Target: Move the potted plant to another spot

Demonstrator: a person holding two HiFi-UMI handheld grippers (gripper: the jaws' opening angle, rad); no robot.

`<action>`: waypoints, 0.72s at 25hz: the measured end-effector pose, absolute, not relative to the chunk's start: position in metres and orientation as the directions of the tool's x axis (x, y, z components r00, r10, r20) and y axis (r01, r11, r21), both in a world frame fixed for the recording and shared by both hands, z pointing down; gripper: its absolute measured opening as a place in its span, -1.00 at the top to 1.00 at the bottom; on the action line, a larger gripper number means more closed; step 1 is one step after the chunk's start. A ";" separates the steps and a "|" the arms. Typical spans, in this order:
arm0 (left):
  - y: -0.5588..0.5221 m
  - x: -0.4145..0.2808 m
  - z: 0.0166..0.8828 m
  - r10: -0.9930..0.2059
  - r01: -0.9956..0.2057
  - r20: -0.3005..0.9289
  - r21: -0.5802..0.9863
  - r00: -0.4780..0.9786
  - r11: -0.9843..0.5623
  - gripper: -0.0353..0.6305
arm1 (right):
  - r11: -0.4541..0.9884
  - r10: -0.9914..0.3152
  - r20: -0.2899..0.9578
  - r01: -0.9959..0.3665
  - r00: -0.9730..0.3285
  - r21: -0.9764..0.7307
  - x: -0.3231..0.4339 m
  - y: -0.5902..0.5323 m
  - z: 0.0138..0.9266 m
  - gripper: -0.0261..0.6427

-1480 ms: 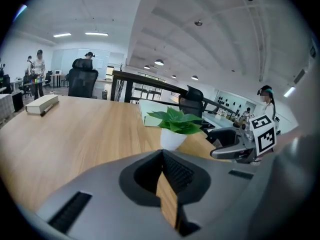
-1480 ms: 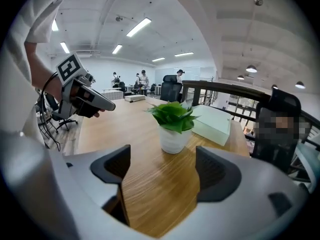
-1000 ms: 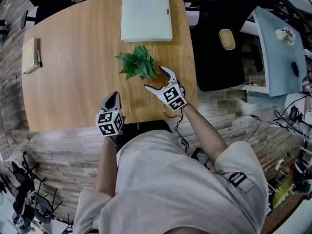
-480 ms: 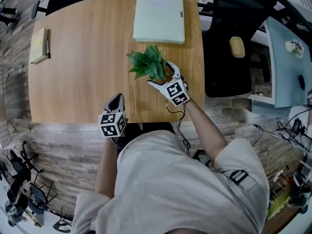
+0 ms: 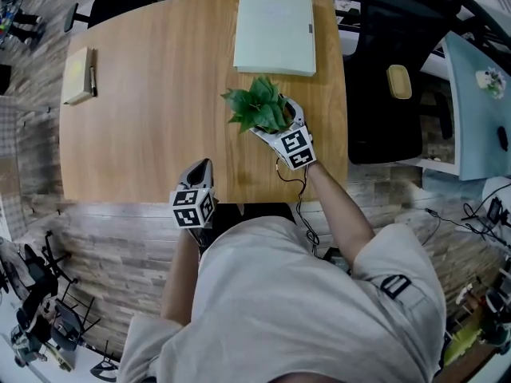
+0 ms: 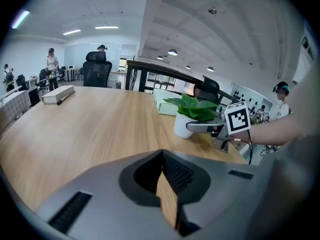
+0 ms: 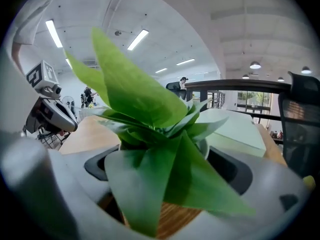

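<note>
Head view: my right gripper [image 5: 274, 118] is straddling the potted plant [image 5: 255, 102], its jaws wide apart, having just been opening.
My right arm is reaching forward over the table [image 5: 144, 110]; the plant is standing near its right edge, with bare wood lying leftward. My left gripper [image 5: 203, 166] is hovering closed at the near edge.

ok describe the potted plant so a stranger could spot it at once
On the wooden table, look near its right edge, just this side of the flat pale green box. The potted plant is the only leafy thing there, in a white pot.
</note>
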State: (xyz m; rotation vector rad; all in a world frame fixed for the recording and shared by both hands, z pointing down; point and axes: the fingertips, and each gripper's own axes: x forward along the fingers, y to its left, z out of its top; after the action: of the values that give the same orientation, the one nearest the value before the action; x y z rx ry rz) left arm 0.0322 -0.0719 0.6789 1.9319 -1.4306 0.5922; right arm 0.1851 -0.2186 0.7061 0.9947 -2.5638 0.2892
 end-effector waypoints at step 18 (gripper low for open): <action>-0.080 0.010 0.674 -0.681 -0.948 0.662 0.255 0.314 -0.189 0.86 | 0.690 -0.633 0.418 -0.720 -0.652 -0.078 0.186 -0.201 0.700 -0.58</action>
State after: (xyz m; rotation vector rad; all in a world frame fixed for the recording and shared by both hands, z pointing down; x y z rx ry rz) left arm 0.0103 -0.0801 0.6738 1.9485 -1.4379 0.5411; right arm 0.1863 -0.2015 0.7000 1.0592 -2.5432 0.3361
